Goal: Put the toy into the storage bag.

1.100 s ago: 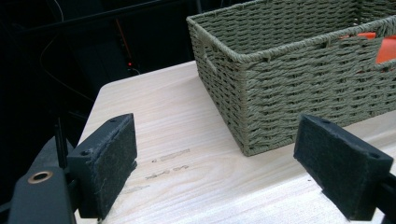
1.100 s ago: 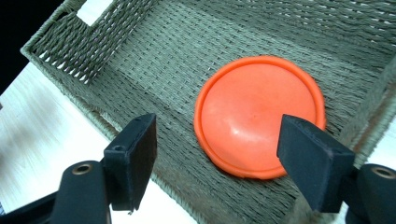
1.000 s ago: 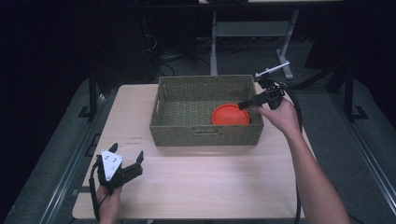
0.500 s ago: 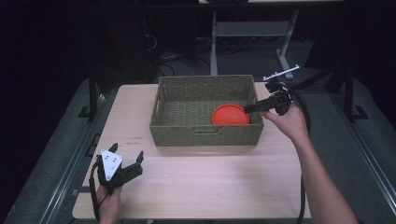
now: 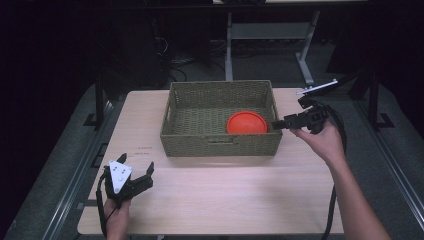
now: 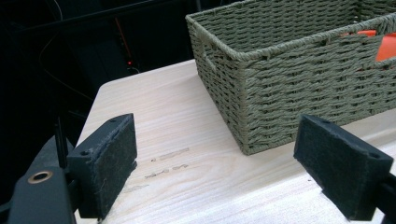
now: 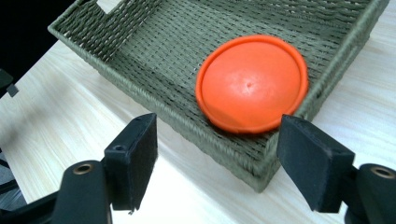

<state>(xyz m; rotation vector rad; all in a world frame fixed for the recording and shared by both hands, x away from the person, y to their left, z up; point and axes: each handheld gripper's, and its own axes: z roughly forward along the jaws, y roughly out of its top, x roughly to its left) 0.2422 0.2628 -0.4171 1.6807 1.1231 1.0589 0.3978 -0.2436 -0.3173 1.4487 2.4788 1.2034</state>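
A pale wooden table point(image 5: 225, 195) is seen from the high view, and on its far half a woven olive-green basket point(image 5: 220, 145) is set. Inside the basket, in the corner nearest the person's right, an orange round lid-like disc point(image 5: 246, 122) is lying, tilted against the basket wall, as is shown in the right gripper view point(image 7: 252, 84). Just outside that right end of the basket the right gripper point(image 5: 281, 125) is held, pointed at the basket wall; its jaws are spread wide with nothing between them, and the disc is not touched. In the right gripper view the basket corner is framed between the two black pads point(image 7: 135, 158). The left gripper point(image 5: 136, 176) is held low over the near left part of the table, well apart from the basket, its jaws likewise parted and nothing gripped
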